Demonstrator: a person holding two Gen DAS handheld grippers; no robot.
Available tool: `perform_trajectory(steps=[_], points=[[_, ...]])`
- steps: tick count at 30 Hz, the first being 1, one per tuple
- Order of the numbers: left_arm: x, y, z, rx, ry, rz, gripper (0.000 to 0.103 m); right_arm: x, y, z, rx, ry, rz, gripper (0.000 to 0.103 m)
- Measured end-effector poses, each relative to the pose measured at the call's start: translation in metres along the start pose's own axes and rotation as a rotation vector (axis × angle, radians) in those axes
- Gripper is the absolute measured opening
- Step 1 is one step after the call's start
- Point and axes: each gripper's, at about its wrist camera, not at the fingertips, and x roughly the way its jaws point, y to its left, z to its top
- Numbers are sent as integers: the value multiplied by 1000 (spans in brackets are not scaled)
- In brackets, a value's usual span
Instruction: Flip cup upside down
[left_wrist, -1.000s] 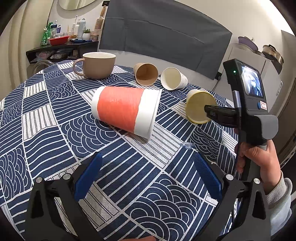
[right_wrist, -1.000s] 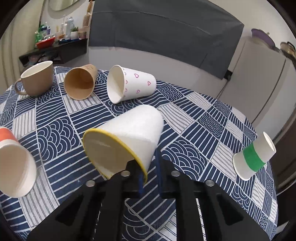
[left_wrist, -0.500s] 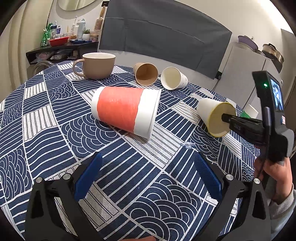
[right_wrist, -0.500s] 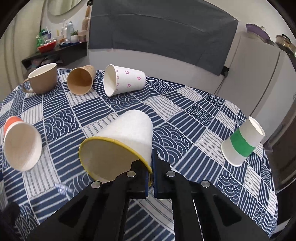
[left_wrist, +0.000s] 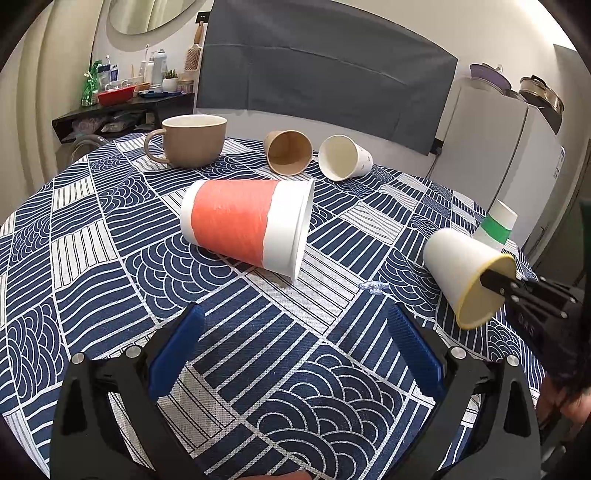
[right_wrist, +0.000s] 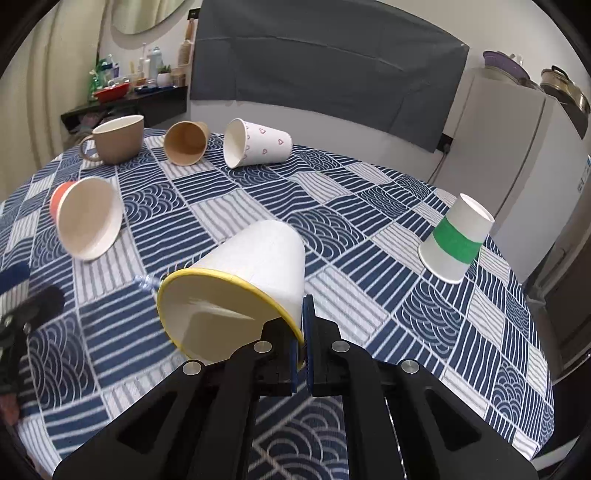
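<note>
Blue-and-white patterned cloth covers the round table (left_wrist: 92, 236), so that's the whole stage. Nearest to the cameras, the left gripper (left_wrist: 293, 347) hangs just above the cloth with its blue pads spread wide apart and nothing between them. Over on the right, the right gripper (right_wrist: 302, 345) has its pads pinched together on the rim of the yellow-rimmed white cup (right_wrist: 251, 273), one pad inside the mouth and one outside. That cup is tipped, mouth facing back toward the gripper and closed base pointing away and slightly up; from the left wrist view it sits (left_wrist: 461, 269) near the right edge of the table, and I can't tell if it touches the cloth.

A bit further out, the orange-banded cup (left_wrist: 247, 225) lies on its side mid-table. Off to the right, a green-banded cup (right_wrist: 456, 240) stands upright. Further back, a brown paper cup (right_wrist: 186, 142) and a white cup with pink hearts (right_wrist: 258, 147) lie on their sides next to each other, with a tan mug (right_wrist: 118, 138) upright beside them. Behind all that: a dark cloth (left_wrist: 325, 74) on the wall and a cluttered shelf (left_wrist: 122, 103).
</note>
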Motion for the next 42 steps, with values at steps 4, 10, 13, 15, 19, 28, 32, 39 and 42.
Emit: perform_trajectory(steps=[4, 10, 13, 15, 19, 28, 32, 39, 42], points=[[0, -3, 0, 16, -7, 10, 97, -12, 0, -12, -7, -14, 16, 3], [3, -5, 0, 23, 10, 8, 97, -25, -2, -29, -8, -40, 57, 5], [2, -5, -1, 26, 10, 15, 97, -26, -2, -34, -16, -41, 71, 6], [3, -5, 0, 28, 14, 19, 97, -26, -4, -35, -16, -28, 90, 16], [4, -5, 0, 26, 19, 23, 97, -33, -6, -40, -43, -58, 84, 72], [5, -7, 6, 30, 14, 39, 97, -45, -27, -53, -48, -67, 132, 87], [7, -10, 13, 28, 65, 12, 97, -60, -45, -55, -53, -99, 125, 88], [-5, -48, 40, 98, 117, -11, 97, -79, -78, -52, -14, -174, 85, 90], [-4, -69, 54, 119, 157, 23, 97, -80, -91, -49, -2, -194, 59, 91]])
